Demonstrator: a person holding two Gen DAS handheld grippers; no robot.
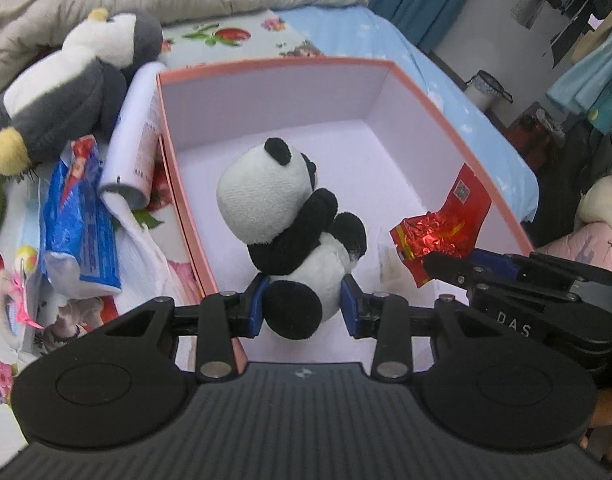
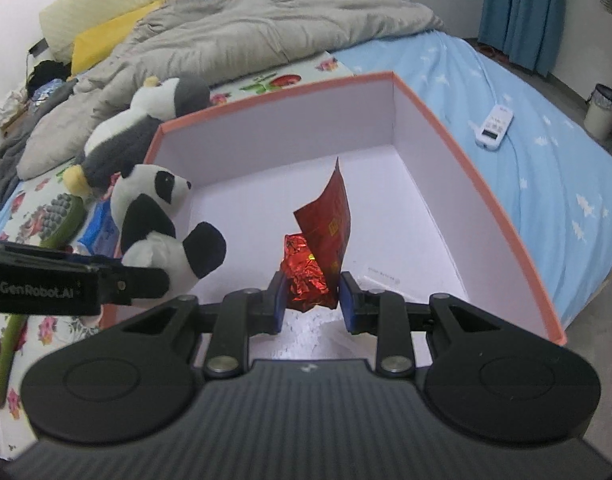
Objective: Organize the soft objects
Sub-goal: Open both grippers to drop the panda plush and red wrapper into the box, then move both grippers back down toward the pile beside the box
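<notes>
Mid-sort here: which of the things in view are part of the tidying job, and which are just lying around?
Job:
black-and-white plush panda, held by left gripper
crinkled red foil packet, held by right gripper
pink cardboard box
grey-and-white plush penguin

Lying about:
white remote control
grey quilt

This is a home bedroom. A bed (image 2: pixel 525 128) with a blue sheet carries a rumpled grey quilt (image 2: pixel 246 20), pillows (image 2: pixel 102 4) at its head and a white remote (image 2: pixel 494 125). Blue curtains (image 2: pixel 521 8) hang beyond it, a bin (image 2: pixel 603 110) stands on the floor, and clothes (image 1: pixel 585 60) hang nearby.
</notes>
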